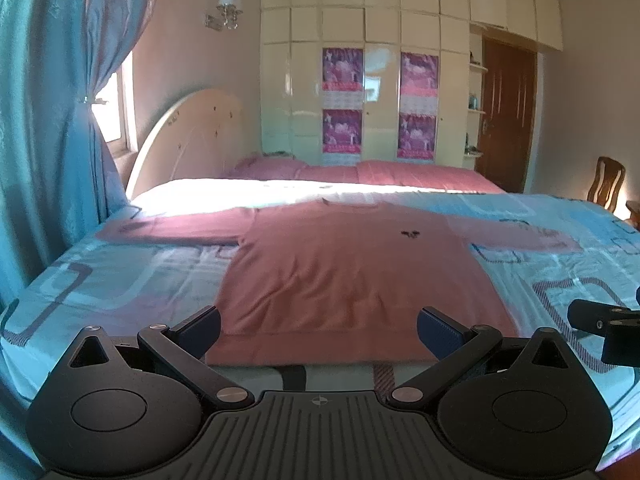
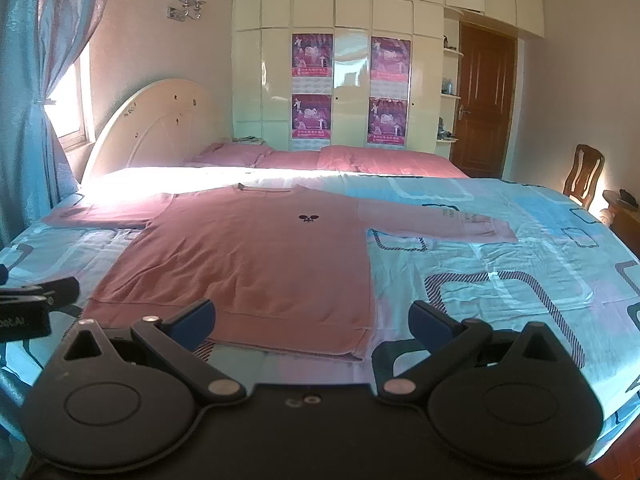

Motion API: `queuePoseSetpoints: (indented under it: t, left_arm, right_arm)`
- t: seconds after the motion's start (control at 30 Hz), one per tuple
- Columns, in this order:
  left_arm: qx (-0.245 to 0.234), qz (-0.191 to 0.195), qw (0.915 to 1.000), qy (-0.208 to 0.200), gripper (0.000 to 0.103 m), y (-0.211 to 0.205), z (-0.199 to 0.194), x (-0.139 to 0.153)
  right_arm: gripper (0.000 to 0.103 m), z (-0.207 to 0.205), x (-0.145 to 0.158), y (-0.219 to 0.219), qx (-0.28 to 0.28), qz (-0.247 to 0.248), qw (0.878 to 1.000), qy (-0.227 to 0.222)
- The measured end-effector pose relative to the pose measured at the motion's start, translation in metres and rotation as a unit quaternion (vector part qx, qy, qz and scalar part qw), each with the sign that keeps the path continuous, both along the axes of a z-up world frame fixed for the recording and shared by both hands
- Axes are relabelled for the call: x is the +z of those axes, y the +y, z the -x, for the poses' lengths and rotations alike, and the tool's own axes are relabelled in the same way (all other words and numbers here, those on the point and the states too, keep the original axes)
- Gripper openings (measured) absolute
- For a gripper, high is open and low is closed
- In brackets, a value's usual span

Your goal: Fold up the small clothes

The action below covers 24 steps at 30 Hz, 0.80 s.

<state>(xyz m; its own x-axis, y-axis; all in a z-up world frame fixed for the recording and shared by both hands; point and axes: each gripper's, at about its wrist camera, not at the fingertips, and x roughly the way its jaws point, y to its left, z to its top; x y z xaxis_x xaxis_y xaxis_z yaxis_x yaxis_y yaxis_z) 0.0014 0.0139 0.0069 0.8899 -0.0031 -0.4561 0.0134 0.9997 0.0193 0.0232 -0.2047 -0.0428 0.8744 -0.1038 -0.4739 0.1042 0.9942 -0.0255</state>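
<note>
A pink long-sleeved sweater [image 1: 344,264] lies flat on the bed, front up, both sleeves spread out sideways, a small dark logo on the chest; it also shows in the right wrist view [image 2: 248,252]. My left gripper [image 1: 318,330] is open and empty, just above the sweater's near hem. My right gripper [image 2: 312,322] is open and empty, over the hem's right corner. The right gripper's body shows at the right edge of the left wrist view [image 1: 608,328]. The left gripper's body shows at the left edge of the right wrist view [image 2: 36,304].
The bed has a light blue patterned sheet [image 2: 500,272] and pink pillows [image 2: 384,158] at the far side by a cream headboard [image 2: 160,120]. A blue curtain [image 1: 52,120] hangs at the left. A wardrobe, a brown door and a wooden chair [image 2: 584,176] stand beyond.
</note>
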Motion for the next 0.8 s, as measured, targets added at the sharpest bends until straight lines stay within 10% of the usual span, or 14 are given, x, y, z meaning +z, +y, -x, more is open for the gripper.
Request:
queuePoseSetpoints:
  t: [0.8]
  left_arm:
    - [-0.054,0.018,0.9977,0.036,0.103,0.019,-0.199,-0.017]
  right_arm:
    - [0.103,-0.153,-0.007,-0.024,-0.070,-0.025,0.997,-0.027]
